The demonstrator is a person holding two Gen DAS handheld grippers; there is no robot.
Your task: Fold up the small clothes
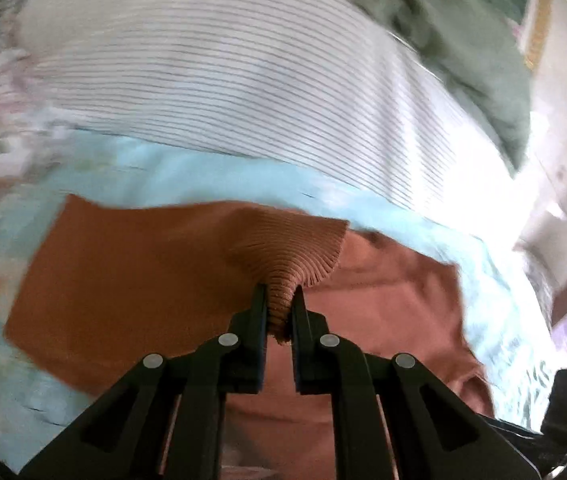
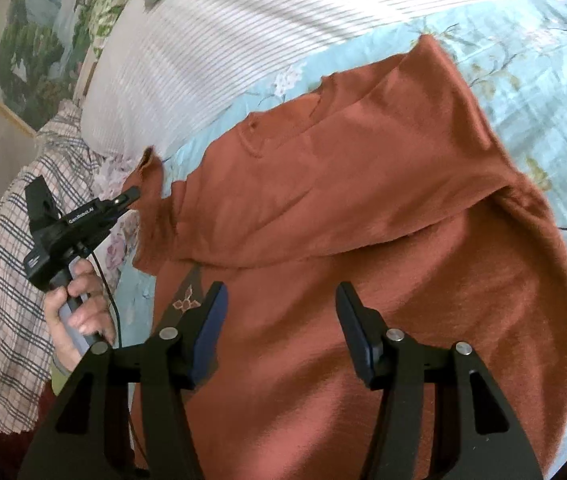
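A rust-orange sweater lies partly folded on a light blue floral bed sheet. My left gripper is shut on the ribbed cuff of one sleeve and holds it lifted above the sweater body. In the right wrist view the left gripper shows at the left, pinching that sleeve end. My right gripper is open and empty, hovering just over the sweater's lower body.
A white striped pillow lies behind the sweater, with a green cloth beyond it. A plaid fabric lies at the left, near the hand that holds the left gripper. A framed landscape picture hangs on the wall.
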